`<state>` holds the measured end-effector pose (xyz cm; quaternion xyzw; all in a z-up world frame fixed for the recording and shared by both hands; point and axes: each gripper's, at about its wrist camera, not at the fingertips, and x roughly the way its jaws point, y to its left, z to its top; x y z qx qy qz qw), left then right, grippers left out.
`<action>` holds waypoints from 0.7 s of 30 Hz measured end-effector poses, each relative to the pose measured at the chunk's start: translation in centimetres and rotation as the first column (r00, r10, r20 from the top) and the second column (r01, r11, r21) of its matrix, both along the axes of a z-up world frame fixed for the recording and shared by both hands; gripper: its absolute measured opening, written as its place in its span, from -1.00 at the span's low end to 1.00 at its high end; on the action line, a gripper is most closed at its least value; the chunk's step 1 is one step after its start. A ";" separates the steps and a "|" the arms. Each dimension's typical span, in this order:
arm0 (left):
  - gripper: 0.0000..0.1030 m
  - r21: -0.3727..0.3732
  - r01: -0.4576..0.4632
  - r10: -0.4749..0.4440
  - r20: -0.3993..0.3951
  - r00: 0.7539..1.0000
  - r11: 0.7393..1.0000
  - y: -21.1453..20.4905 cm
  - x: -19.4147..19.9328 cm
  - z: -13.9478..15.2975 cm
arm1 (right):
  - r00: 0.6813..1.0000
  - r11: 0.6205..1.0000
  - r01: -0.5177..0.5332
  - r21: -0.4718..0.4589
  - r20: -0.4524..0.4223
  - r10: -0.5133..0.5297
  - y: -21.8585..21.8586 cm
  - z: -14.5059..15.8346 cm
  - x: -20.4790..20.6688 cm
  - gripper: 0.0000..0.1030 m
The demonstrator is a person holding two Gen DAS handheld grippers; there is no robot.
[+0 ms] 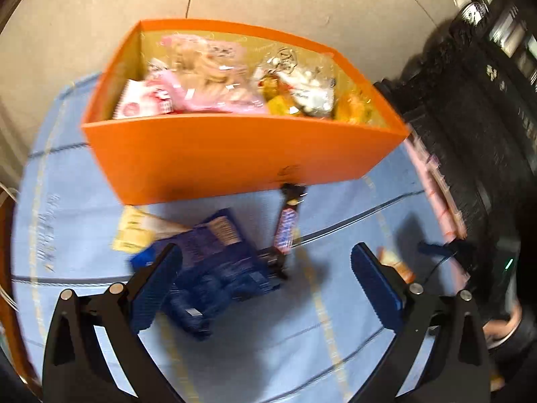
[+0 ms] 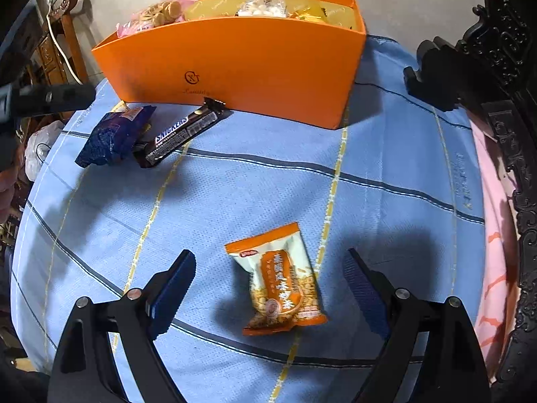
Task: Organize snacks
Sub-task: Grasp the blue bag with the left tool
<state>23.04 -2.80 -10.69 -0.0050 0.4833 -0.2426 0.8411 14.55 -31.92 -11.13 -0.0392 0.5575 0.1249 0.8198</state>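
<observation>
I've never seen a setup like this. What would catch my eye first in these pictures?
Most likely the bright orange box at the far side of the blue striped cloth, already stuffed with bagged snacks. Next, the orange and white snack packet lying on the cloth between the wide-open fingers of the right gripper. Off to the left, a Snickers bar and a dark blue packet lie just in front of the box.

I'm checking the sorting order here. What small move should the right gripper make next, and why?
Probably lower the right gripper and close on the orange snack packet. Its jaws stand open with the packet lying loose on the blue cloth between them, outside the orange box that already holds snacks.
</observation>
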 end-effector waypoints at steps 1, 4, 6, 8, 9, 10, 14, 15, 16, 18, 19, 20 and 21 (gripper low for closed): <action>0.91 0.041 0.027 -0.028 0.005 1.000 0.999 0.0 0.1 -0.5 | 1.000 1.000 -0.002 0.001 -0.005 0.002 0.1 -0.1 0.0 0.73; 0.91 0.173 0.154 -0.154 -0.013 0.988 0.973 -1.2 0.6 -2.6 | 1.000 1.000 -0.020 -0.013 -0.014 0.019 0.7 -0.3 -0.1 0.73; 0.91 0.255 0.209 -0.209 -0.026 0.977 0.944 -2.5 0.8 -3.9 | 1.000 1.000 -0.024 -0.018 -0.013 0.023 0.9 -0.2 -0.2 0.73; 0.91 0.299 0.244 -0.251 -0.015 0.968 0.923 -3.3 0.9 -4.7 | 1.000 1.000 -0.023 -0.020 -0.018 0.022 0.8 -0.2 -0.2 0.73; 0.89 0.323 0.253 -0.263 -0.015 0.965 0.912 -3.7 1.1 -5.1 | 1.000 1.000 -0.018 -0.024 -0.020 0.017 0.8 -0.2 -0.2 0.73; 0.74 0.345 0.251 -0.265 -0.007 0.964 0.904 -3.9 1.3 -5.6 | 1.000 1.000 -0.012 -0.026 -0.024 0.011 0.6 -0.3 -0.1 0.73; 0.13 0.320 0.234 -0.246 -0.004 0.969 0.918 -3.2 1.8 -4.9 | 0.999 1.000 0.014 -0.014 -0.032 -0.014 0.3 -0.5 0.1 0.73; 0.01 0.296 0.229 -0.234 -0.018 0.972 0.927 -2.7 2.0 -4.3 | 0.999 1.000 0.013 -0.012 -0.035 -0.014 0.3 -0.5 0.1 0.73; -0.02 0.261 0.217 -0.214 -0.040 0.976 0.941 -2.3 2.3 -3.9 | 0.999 1.000 0.011 -0.015 -0.036 -0.012 0.5 -0.6 0.1 0.73; -0.05 0.177 0.207 -0.200 -0.054 0.978 0.962 -0.9 2.1 -2.7 | 0.999 1.000 0.004 -0.019 -0.036 -0.005 0.7 -0.6 0.1 0.73; -0.06 0.178 0.194 -0.188 -0.047 0.981 0.965 -0.5 1.8 -2.3 | 0.999 1.000 0.001 -0.022 -0.038 -0.002 0.8 -0.7 0.1 0.73; -0.07 0.186 0.184 -0.178 -0.052 0.983 0.965 -0.3 1.6 -2.2 | 0.999 0.999 -0.002 -0.032 -0.040 0.000 1.0 -0.8 0.1 0.73; -0.07 0.181 0.172 -0.163 -0.065 0.984 0.968 0.2 1.1 -2.0 | 0.999 0.999 -0.009 -0.053 -0.042 0.007 1.1 -1.0 0.0 0.73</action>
